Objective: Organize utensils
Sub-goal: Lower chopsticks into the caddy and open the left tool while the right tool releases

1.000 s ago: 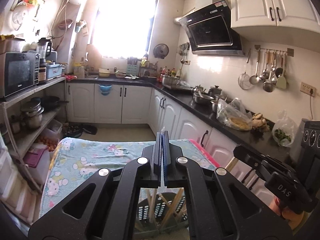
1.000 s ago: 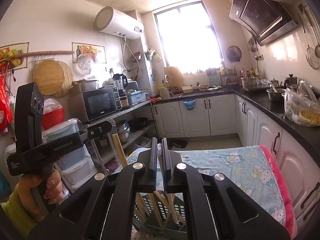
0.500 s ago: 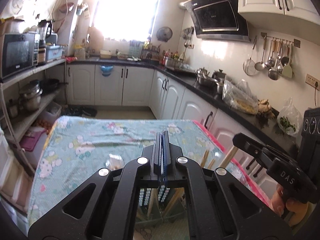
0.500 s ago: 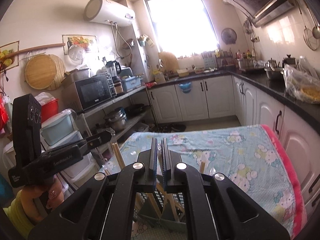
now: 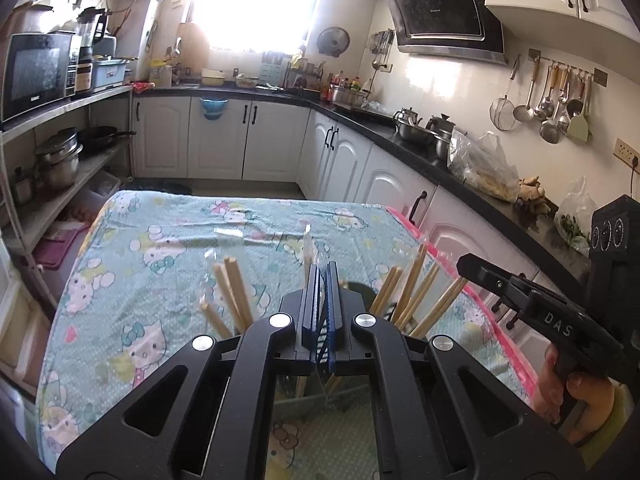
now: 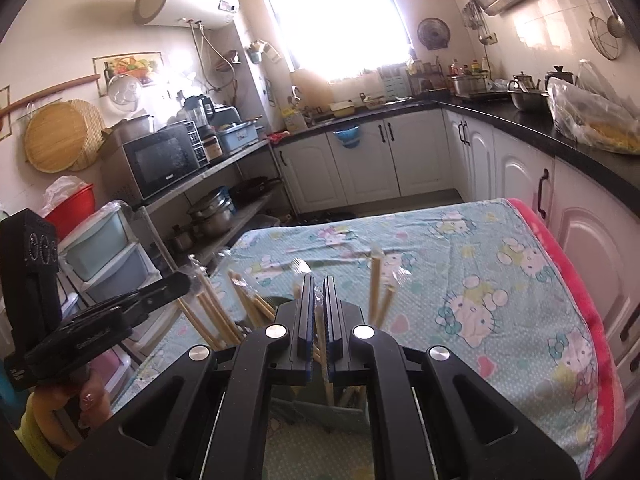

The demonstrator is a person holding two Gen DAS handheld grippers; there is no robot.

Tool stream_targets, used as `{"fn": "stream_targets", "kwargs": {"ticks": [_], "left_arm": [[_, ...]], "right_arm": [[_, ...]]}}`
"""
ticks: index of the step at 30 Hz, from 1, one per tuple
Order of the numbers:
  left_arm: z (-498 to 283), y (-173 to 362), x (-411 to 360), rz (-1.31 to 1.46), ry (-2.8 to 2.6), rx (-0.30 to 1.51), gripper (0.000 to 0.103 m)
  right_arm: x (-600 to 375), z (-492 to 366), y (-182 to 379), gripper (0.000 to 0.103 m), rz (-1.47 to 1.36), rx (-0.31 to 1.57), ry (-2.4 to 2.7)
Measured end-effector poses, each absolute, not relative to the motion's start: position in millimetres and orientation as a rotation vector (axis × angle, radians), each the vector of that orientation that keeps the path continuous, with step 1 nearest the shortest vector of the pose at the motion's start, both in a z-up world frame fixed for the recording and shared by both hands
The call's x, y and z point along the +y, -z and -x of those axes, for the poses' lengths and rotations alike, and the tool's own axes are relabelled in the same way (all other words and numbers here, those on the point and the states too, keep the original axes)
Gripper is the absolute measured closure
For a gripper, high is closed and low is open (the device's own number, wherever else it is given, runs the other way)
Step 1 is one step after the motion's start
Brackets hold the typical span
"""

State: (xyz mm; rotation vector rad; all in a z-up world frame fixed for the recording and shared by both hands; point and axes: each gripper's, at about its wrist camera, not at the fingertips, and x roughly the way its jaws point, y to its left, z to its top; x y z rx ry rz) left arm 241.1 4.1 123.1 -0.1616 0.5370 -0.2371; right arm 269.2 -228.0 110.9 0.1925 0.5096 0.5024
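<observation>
I see both grippers, left (image 5: pixel 321 280) and right (image 6: pixel 316 292), each clenched on a wrapped chopstick above the holder (image 6: pixel 344 408), whose body my jaws mostly hide on the counter (image 5: pixel 140 280).

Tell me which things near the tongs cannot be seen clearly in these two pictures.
- Utensil holder, both wrist views: mostly hidden behind the gripper bodies.
- Lower ends of the chopsticks: hidden by the same bodies.
- Item pinched in the left tongs: thin, clear-wrapped, not identifiable.
- Right tongs: wrapped chopsticks ahead are blurred.
</observation>
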Motion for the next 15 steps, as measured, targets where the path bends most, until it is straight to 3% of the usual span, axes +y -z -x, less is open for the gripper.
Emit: {"fn": "stream_targets", "kwargs": {"ticks": [2,6,15], "left_arm": [[-238,-120,6,0.167,0.235,0.544,0.097],[-231,-115,8,0.176,0.233,0.551,0.086],[-215,-104,13,0.192,0.232,0.568,0.067]], "right_arm": [[-230,-268,-108,0.097,-0.194,0.515,-0.499],[-233,-263,-105,0.078,-0.180,0.513,-0.482],[-238,-250,-97,0.071,-0.159,0.518,-0.470]]}}
